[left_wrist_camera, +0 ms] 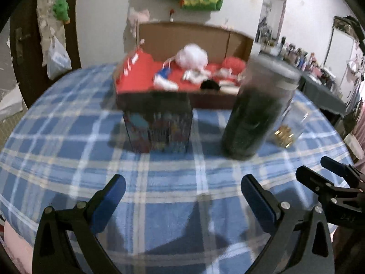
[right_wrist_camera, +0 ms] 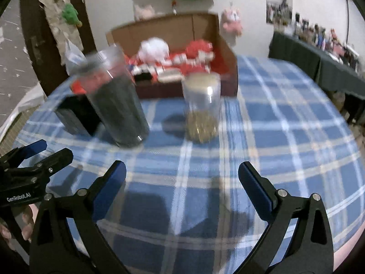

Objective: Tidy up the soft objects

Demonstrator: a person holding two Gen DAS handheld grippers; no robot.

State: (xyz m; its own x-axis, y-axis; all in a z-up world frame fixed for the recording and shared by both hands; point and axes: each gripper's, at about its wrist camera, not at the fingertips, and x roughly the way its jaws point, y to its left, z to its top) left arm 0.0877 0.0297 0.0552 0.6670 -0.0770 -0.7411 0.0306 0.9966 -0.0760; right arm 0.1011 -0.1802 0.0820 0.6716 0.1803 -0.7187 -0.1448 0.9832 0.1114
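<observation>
Now both grippers hang over the near part of the blue plaid tablecloth; the left gripper has its blue-padded jaws spread wide with nothing but cloth between them; the right gripper stands just as wide and equally empty, close beside the left one. Farther back on the table sits an open cardboard box lined in red, and the soft things, white, red and blue, lie heaped inside it, too blurred to name singly; in front of the box stand a dark printed carton, a tall jar of dark contents and a clear jar with golden bits at its bottom.
</observation>
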